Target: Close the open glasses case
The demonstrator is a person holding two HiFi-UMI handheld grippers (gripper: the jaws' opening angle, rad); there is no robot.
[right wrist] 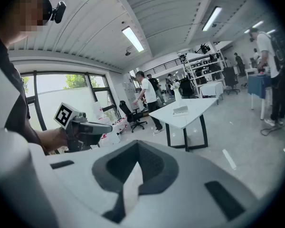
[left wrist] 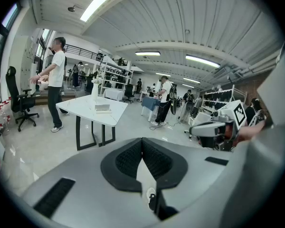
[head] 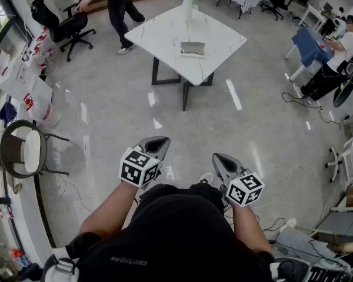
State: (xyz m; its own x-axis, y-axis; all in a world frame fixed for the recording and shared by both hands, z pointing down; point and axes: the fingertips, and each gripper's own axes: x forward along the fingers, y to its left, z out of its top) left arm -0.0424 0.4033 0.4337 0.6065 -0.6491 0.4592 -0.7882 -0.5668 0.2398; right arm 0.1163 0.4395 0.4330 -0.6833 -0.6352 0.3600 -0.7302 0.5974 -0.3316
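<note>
The glasses case (head: 192,49) lies open on the white square table (head: 165,34) far ahead across the floor. It is small and grey in the left gripper view (left wrist: 103,109) and the right gripper view (right wrist: 180,110). I hold both grippers close to my body, well short of the table. My left gripper (head: 156,143) is shut with nothing in it, its dark pads (left wrist: 128,158) meeting at the tip. The right gripper (head: 222,160) is likewise shut and empty, pads (right wrist: 152,167) together. Each gripper view also catches the other gripper: the right gripper (left wrist: 223,127) and the left gripper (right wrist: 83,127).
A white vase with flowers (head: 188,2) stands at the table's far corner. A person (head: 115,4) stands beyond the table by a black office chair (head: 67,25). A round chair (head: 23,151) is at my left, a seated person (head: 335,57) and floor cables (head: 300,175) at right.
</note>
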